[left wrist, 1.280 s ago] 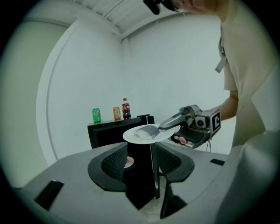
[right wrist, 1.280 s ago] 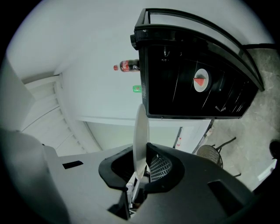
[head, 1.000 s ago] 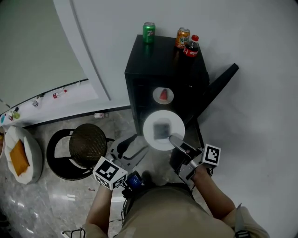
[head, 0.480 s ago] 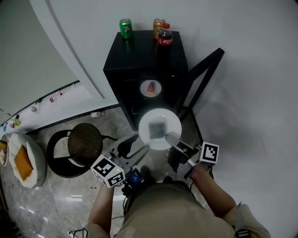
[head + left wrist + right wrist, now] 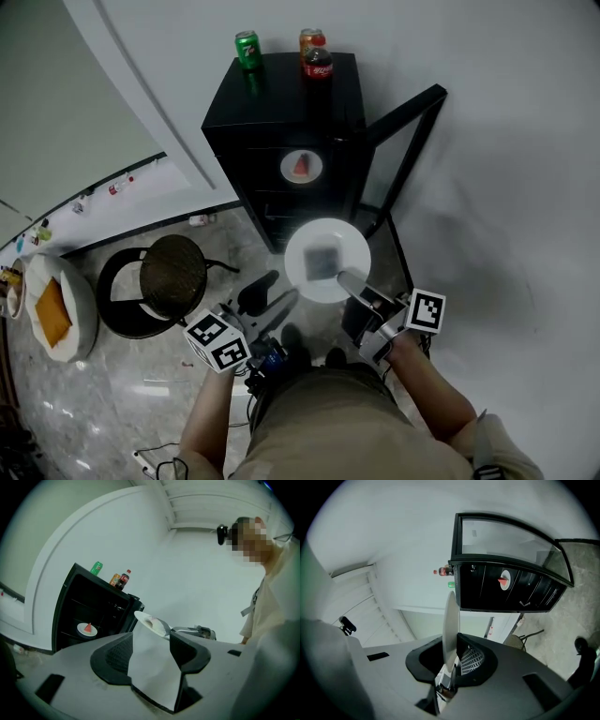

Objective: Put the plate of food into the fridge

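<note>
**Plate of food held out in front of the open fridge**

The right gripper (image 5: 347,277) has its jaws clamped on the near rim of the white plate (image 5: 309,242), which sits level at the centre of the head view, just below the black fridge (image 5: 277,98) and not yet inside it. A dark squarish piece of food (image 5: 324,261) lies in the middle of the plate. The left gripper (image 5: 281,287), lower left of the plate, has its jaws apart by a moderate gap with nothing between them; it is close to the plate's rim but not touching it. The fridge door (image 5: 405,131) stands swung open to the right. On a shelf inside rests a small plate (image 5: 301,167) with a red wedge. A green can (image 5: 247,49), an orange can (image 5: 310,37) and a cola bottle (image 5: 318,64) stand on top of the fridge. A round stool (image 5: 172,278) is at the left.
</note>
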### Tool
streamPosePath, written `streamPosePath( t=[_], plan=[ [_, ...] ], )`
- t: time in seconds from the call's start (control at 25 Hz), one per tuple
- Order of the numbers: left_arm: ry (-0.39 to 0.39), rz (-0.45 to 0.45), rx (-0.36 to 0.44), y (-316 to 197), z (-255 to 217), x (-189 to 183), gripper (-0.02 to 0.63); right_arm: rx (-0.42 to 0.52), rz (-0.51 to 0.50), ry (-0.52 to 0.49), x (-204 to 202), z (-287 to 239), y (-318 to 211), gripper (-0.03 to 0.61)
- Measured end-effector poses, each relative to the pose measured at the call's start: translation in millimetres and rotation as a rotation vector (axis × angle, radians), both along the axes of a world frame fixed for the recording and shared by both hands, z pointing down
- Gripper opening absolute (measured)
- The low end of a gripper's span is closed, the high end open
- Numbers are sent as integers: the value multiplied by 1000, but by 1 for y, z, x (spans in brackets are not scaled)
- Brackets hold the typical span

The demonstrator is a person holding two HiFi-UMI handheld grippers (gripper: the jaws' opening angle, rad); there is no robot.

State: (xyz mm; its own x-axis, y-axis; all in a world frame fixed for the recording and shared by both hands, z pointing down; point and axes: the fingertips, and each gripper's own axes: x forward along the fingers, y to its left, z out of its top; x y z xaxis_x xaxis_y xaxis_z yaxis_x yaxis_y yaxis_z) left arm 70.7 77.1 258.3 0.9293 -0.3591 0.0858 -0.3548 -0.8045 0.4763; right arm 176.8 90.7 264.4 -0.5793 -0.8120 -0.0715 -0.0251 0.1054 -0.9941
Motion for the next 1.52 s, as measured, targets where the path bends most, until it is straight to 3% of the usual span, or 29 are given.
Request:
streamPosePath(
  t=[0.2, 0.36, 0.72, 0.8, 0.88, 1.4, 1.52],
  plan=[
    [122, 2, -127, 25, 5, 3, 270, 9, -41, 11, 2, 7, 17, 52],
    [131, 12, -186, 42, 16, 6, 273, -1, -80, -2, -7, 15, 28, 52],
    [236, 33, -285, 57, 25, 3, 270, -4, -173, 0, -36, 24, 43, 52],
    [257, 59, -301, 59, 26, 3, 242, -5, -183, 6, -41, 27, 43, 52],
    [282, 79, -325, 59, 30, 2, 169, -6, -186, 13, -45, 33, 41, 52],
    [352, -7, -566, 23, 78, -49, 95, 14, -197, 117, -96, 69, 8, 52],
    [355, -17, -591, 10, 87, -63, 87, 29, -201, 145, -110, 78, -5, 52]
  ],
)
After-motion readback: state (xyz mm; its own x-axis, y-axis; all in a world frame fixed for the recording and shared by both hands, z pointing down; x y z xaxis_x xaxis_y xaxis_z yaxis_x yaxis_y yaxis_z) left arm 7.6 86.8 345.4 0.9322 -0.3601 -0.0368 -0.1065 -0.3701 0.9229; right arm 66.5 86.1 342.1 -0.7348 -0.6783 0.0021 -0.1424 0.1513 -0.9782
